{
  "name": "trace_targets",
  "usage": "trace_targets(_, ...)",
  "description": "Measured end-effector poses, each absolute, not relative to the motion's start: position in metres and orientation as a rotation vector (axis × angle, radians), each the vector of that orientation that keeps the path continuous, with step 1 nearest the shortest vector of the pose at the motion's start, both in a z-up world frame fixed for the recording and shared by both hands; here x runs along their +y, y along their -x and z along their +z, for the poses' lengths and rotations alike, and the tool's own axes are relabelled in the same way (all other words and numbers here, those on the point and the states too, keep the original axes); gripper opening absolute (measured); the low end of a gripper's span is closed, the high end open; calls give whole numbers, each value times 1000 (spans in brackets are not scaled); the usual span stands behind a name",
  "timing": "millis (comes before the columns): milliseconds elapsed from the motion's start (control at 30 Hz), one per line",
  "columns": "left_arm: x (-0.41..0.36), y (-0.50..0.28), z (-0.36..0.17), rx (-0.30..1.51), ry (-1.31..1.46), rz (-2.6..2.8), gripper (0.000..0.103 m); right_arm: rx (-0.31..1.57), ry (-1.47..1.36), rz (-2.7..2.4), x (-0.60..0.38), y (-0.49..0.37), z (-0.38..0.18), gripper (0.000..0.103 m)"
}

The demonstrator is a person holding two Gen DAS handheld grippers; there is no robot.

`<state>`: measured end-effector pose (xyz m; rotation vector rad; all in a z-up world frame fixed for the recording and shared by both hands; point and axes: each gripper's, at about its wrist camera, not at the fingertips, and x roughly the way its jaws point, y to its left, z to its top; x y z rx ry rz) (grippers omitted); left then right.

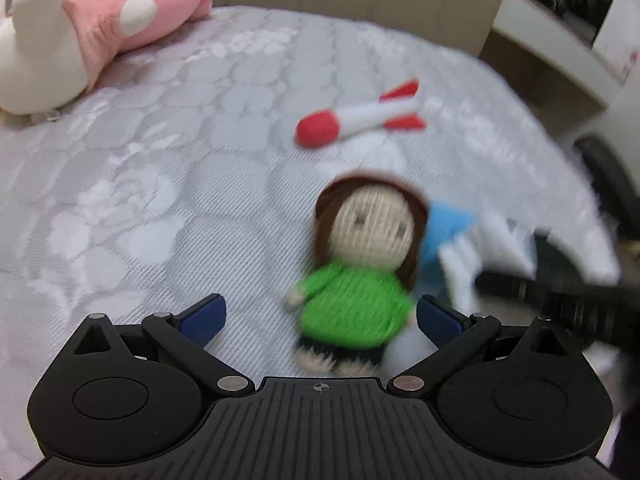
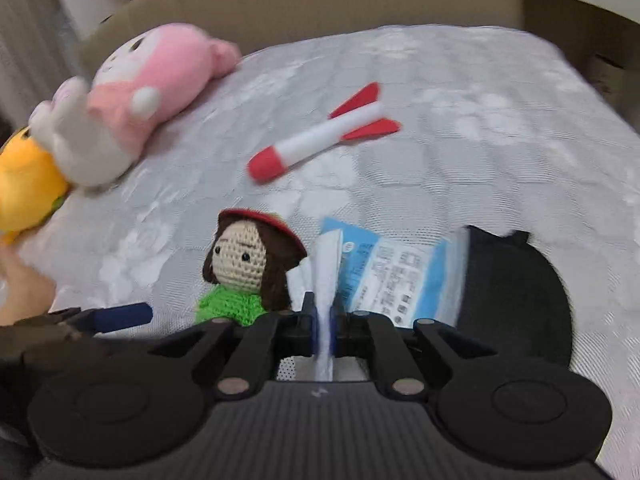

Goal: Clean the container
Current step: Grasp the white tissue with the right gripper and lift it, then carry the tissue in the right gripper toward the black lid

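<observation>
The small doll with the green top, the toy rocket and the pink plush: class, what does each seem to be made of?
Small doll: crocheted yarn, matte; the stitch loops show on face and green top.
Toy rocket: probably foam or soft plastic; smooth, dull, rounded red nose, flat red fins. Motion blur leaves this open.
Pink plush: soft fabric over stuffing; fuzzy, puffy, with no hard edges.

We see the crocheted doll (image 2: 244,276) only from the chest up in the right wrist view; the right tool (image 2: 324,312) hides the part below. The print on the blue packet (image 2: 400,276) just beside the doll is too blurred to read. Well beyond the doll, the picture's edge cuts off the yellow plush (image 2: 24,188), and the black object (image 2: 516,292) past the packet we cannot identify.
</observation>
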<state>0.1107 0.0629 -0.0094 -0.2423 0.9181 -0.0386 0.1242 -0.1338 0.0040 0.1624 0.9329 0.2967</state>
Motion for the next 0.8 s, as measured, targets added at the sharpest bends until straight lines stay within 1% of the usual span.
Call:
trace_targets(133,79,-106,8,876,309,-45,103,882,-309,238,-138,-114,42,6)
trace_targets(333,87,-84,32,815,199,21,103,892,-276,193,-123,-125,85,6)
trace_targets(400,92,-73,46,754,211,10,103,889,-354,203,-129,-129,95,6)
trace_targets(467,96,-62,67,723,209,-29,103,900,-450,251,-138,-133,103,6)
trace_targets(600,98,-56,118,775,101,59,103,878,-532,304,-150,-142,117,6)
trace_targets(733,106,-88,180,788,33,68,103,911,-641,315,-160,-163,119,6)
trace_targets(800,109,-103,210,789,19,45,103,894,-593,355,-160,-174,130,7)
